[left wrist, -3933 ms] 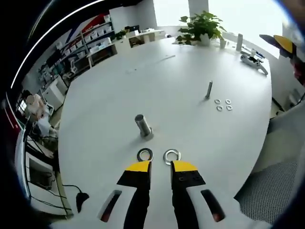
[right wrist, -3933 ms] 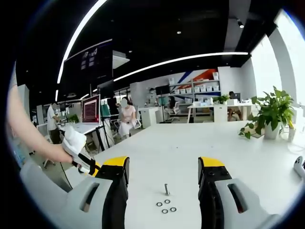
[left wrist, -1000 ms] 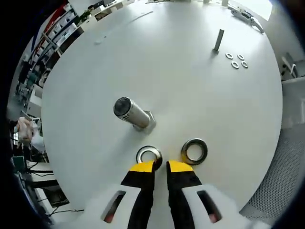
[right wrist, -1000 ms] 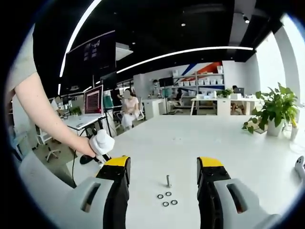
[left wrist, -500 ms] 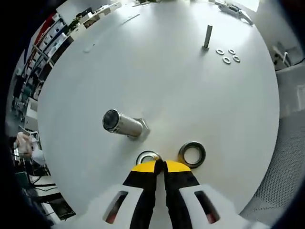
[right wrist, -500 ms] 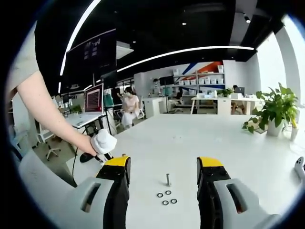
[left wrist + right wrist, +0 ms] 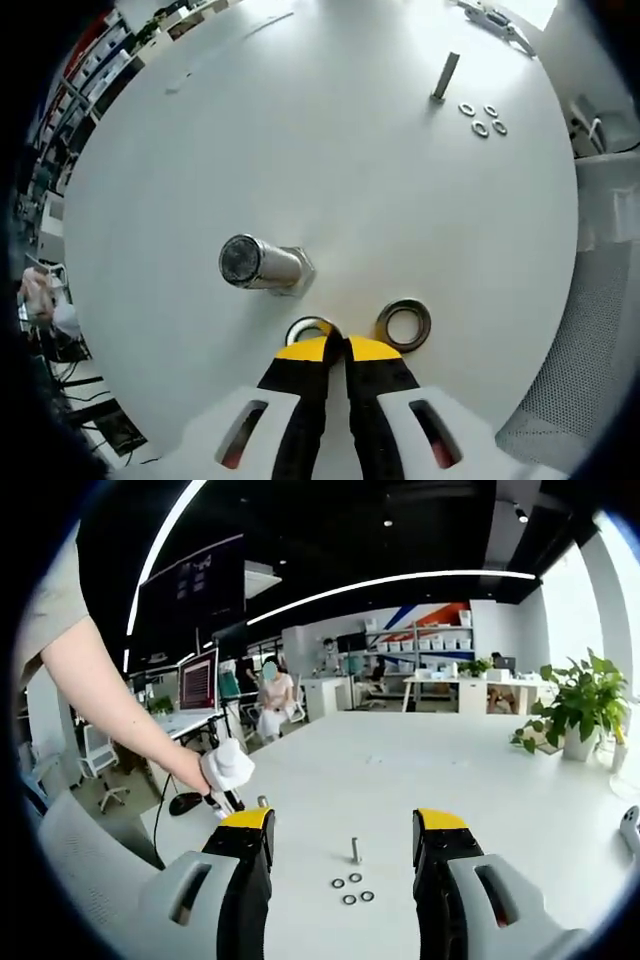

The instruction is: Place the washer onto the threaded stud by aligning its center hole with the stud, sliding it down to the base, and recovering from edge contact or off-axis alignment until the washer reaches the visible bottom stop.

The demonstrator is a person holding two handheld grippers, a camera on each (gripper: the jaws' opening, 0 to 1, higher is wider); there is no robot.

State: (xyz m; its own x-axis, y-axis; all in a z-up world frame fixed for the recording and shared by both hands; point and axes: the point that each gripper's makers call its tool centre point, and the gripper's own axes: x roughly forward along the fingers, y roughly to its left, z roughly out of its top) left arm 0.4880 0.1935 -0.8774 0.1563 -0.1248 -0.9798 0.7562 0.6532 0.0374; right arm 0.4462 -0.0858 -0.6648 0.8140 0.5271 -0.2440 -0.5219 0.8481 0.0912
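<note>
Left gripper view — the left tool point(image 7: 336, 346) rises from the bottom with its 2 yellow tips drawn together, pinching the near rim of a washer point(image 7: 308, 329) that lies on the white tabletop point(image 7: 350, 200). A 2nd washer point(image 7: 404, 323), darker and thicker-looking, lies flat just right of the tips, apart from them. Just beyond the pinched washer stands the large threaded stud point(image 7: 258, 264), seen almost end-on, leaning left in the fisheye, with its hex base point(image 7: 298, 272) on the tabletop. The pinched washer is near the stud's base and is not on the stud. Far up the tabletop, a thin bolt point(image 7: 445, 76) stands upright, with 3 small washers point(image 7: 481, 118) lying just beside it. An object point(image 7: 490, 16) lies at the far edge, too small to tell. A mesh chair back point(image 7: 560, 400) shows at lower right.

Right gripper view — the right tool point(image 7: 343, 832) is held above the tabletop point(image 7: 400, 770), its 2 yellow-tipped jaws wide apart with nothing between them. Between the jaws, farther off, the thin bolt point(image 7: 355, 851) stands with the small washers point(image 7: 352, 890) in front of it. At left, a person's bare arm point(image 7: 110, 705) reaches down to a white-gloved hand point(image 7: 227, 766) holding the other tool. A potted plant point(image 7: 577, 705) sits at the right edge; shelves, desks and people show in the background.
</note>
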